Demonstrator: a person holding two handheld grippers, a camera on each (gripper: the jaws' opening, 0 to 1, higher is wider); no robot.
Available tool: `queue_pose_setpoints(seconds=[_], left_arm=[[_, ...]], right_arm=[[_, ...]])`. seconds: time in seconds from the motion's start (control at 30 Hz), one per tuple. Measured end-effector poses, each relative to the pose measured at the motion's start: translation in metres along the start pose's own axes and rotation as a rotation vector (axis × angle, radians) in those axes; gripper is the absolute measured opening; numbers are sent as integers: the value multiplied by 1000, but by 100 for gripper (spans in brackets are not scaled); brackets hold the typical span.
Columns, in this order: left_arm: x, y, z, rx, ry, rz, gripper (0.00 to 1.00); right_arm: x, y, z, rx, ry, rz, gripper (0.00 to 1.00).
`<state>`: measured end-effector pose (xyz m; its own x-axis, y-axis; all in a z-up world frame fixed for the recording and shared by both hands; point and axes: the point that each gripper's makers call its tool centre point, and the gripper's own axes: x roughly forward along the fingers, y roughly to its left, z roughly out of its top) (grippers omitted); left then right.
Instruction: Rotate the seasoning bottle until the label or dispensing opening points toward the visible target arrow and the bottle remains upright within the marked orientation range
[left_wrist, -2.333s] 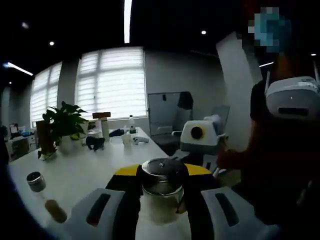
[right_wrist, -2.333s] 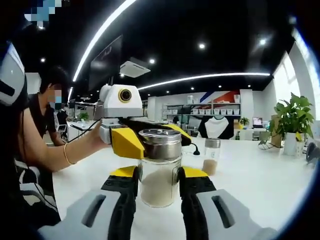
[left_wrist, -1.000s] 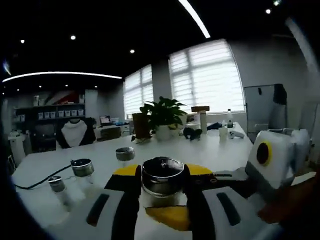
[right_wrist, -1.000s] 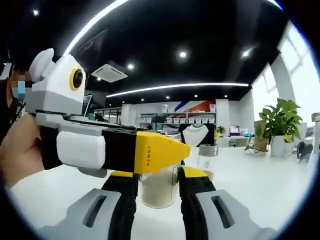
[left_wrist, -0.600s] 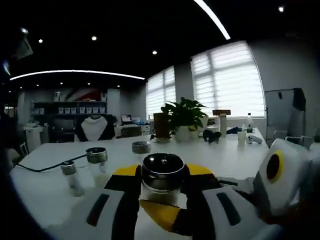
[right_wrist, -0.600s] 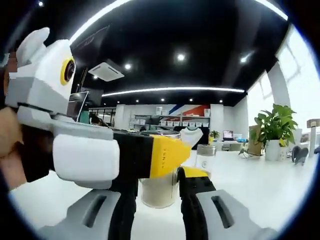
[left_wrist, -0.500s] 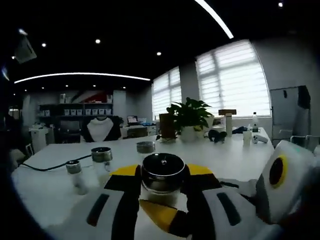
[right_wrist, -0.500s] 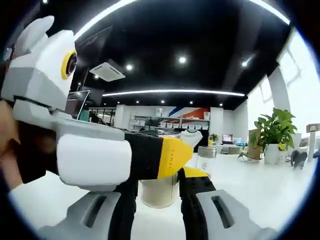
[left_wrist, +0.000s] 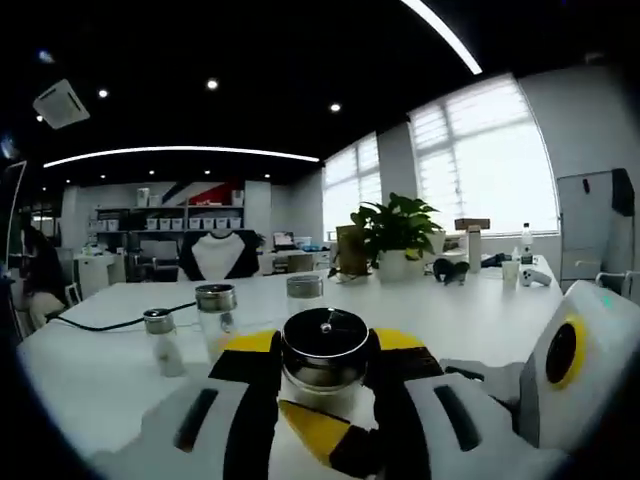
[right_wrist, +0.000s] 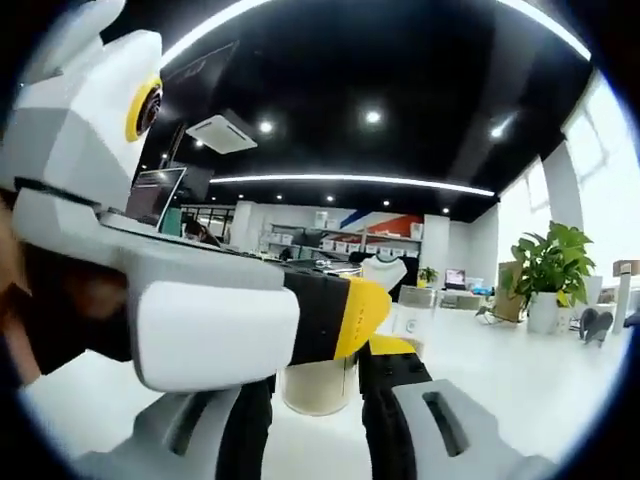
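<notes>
standing upright on the white table (left_wrist: 110, 360), the seasoning bottle (left_wrist: 325, 358) sits between both pairs of jaws. in the left gripper view the left gripper (left_wrist: 325, 375) has its black and yellow jaws pressed against the bottle's sides just under the shiny metal cap (left_wrist: 325, 340), clamped on it. the right gripper (left_wrist: 480, 400) comes in from the lower right of that view, its yellow tip reaching under the bottle from the front. in the right gripper view the right gripper (right_wrist: 318, 375) closes its jaws on the lower glass body of the seasoning bottle (right_wrist: 318, 388), which holds a pale powder; the left gripper (right_wrist: 200, 320) crosses from the left, large and close, hiding the cap and upper half of the bottle. a hand (right_wrist: 60, 310) grips it at the left edge. behind the bottle in the left gripper view stand three small shakers (left_wrist: 216, 310) in a loose row, a black cable (left_wrist: 120, 322) running past them, and a potted plant (left_wrist: 398, 235) farther back near the windows.
</notes>
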<state>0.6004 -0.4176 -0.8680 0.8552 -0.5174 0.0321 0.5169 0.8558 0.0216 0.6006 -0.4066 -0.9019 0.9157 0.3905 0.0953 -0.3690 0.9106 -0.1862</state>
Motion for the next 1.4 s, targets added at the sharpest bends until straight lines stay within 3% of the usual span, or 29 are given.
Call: queue_pose_setpoints(seconds=[0.17,0.37,0.43,0.5,0.53,0.8,0.9,1.07,1.17,1.4], left_arm=[[-2,1,-5,-1,-2,-10,35],[-1,-3,-10,36,21,-78,34],[0,-9,-11,109,37,-156,34],[1,-9,-13,91,48,-191,34],[-1,-11,-15,118,65,-240,34],[-6,-13,-17,133,83,-385,34],[-14,-18,-23,200,116,-502,34],[-23,-17,-23,176,145,-636,34],[-25,-13,-25,107,178,-674,34],[-31,-10,-29,120,189,-766,34]], right_arm=[[1,2,-5,-1,21,34,30],[0,2,-10,22,37,69,31],[0,1,-13,26,43,78,31],[-1,3,-13,28,39,108,31],[-1,3,-13,28,40,113,31],[-2,12,-16,90,38,184,31],[-3,19,-18,93,47,218,32],[-2,29,-18,94,46,263,33],[-2,33,-19,93,51,277,33],[-3,41,-23,106,70,318,34]])
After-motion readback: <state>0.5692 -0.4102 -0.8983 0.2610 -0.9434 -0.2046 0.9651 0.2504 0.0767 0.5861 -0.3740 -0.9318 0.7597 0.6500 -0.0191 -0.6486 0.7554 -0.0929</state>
